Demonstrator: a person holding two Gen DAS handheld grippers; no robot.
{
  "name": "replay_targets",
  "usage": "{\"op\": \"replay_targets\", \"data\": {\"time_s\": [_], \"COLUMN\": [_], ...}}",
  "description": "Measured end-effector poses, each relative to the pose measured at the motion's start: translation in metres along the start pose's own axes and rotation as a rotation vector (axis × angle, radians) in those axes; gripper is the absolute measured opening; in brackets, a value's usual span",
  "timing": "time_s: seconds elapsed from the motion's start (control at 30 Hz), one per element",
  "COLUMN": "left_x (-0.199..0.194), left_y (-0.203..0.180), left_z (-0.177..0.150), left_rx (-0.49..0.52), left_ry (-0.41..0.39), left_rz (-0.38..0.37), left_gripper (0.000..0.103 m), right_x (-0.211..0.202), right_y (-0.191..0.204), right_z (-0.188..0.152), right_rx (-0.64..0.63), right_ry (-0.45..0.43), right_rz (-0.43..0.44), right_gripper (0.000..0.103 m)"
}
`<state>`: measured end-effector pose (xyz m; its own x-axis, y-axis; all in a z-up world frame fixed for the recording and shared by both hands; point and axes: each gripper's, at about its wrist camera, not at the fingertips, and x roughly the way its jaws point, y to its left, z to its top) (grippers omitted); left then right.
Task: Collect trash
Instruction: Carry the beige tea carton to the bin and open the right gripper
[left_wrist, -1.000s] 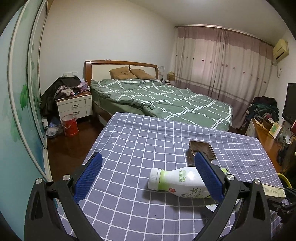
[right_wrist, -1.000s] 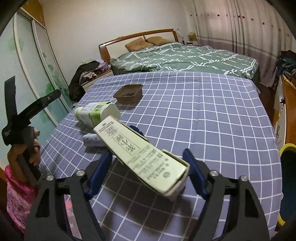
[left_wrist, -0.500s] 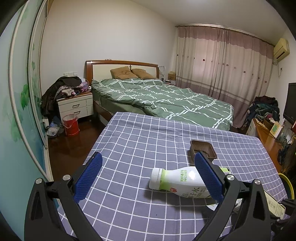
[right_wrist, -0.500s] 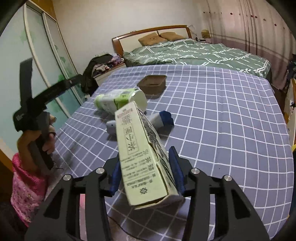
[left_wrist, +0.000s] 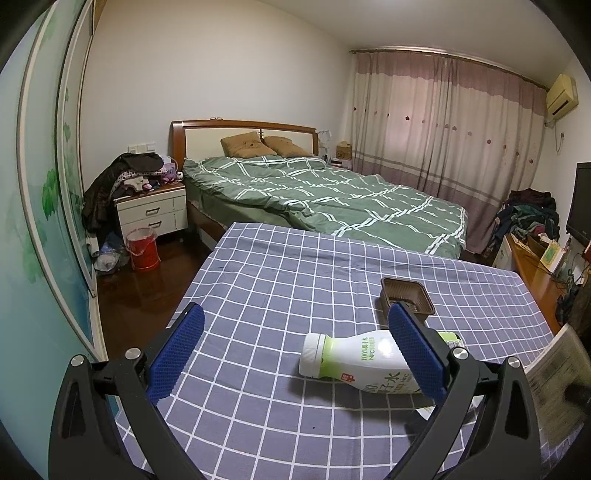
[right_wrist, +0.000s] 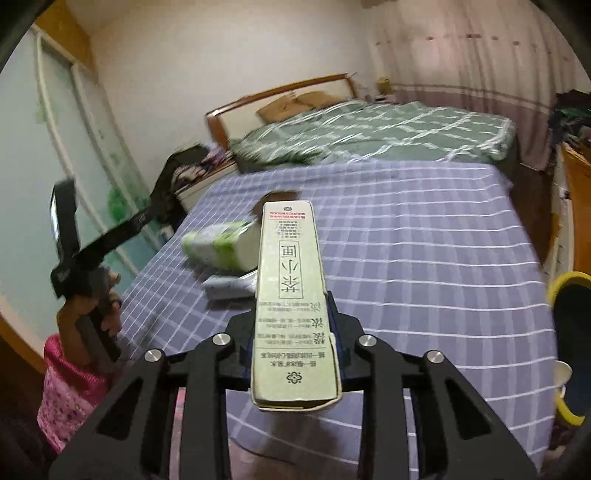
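Observation:
My right gripper (right_wrist: 293, 332) is shut on a long pale-green tea box (right_wrist: 291, 295) and holds it lifted above the blue checked tablecloth (right_wrist: 424, 258); the box also shows blurred at the right edge of the left wrist view (left_wrist: 554, 376). My left gripper (left_wrist: 295, 347) is open and empty, low over the cloth. A white and green bottle (left_wrist: 362, 360) lies on its side by the left gripper's right finger (left_wrist: 415, 354); it also shows in the right wrist view (right_wrist: 221, 249). A brown plastic tray (left_wrist: 406, 295) lies beyond the bottle. A small white and blue tube (right_wrist: 229, 286) lies beside the bottle.
A yellow-rimmed bin (right_wrist: 570, 343) stands at the table's right side. A bed with a green quilt (left_wrist: 332, 195) is behind the table. A nightstand (left_wrist: 151, 212) and a red bucket (left_wrist: 142, 249) stand on the left. A desk (left_wrist: 532, 266) is at the right.
My right gripper has closed on the tea box, turned it lengthwise and lifted it off the cloth. My left gripper has stayed open and hardly moved.

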<state>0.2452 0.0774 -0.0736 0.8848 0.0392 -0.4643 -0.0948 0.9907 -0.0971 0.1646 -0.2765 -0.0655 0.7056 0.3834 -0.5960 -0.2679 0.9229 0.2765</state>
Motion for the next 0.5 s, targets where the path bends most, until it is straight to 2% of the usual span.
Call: {"op": "replay_targets", "data": {"time_s": [0.2,0.3,0.5], "left_x": [0.002,0.002,0.006], "left_y": [0.001,0.001,0.0], "left_z": [-0.001,-0.001,-0.004], "left_rx": [0.003,0.004,0.01], "left_ry": [-0.001,0.001,0.005], "left_rz": [0.002,0.002,0.004], "left_gripper": [0.098,0.098,0.098], "right_x": [-0.038,-0.06,-0.078], "right_y": [-0.073,-0.119,-0.193], "right_z": [0.009,0.008,-0.008], "right_rx": [0.145,0.222,0.343], "right_ry": [-0.093,-0.127,-0.115], "right_rz": [-0.194,-0.346,-0.59], "right_gripper": [0.028,0.028,0.029]}}
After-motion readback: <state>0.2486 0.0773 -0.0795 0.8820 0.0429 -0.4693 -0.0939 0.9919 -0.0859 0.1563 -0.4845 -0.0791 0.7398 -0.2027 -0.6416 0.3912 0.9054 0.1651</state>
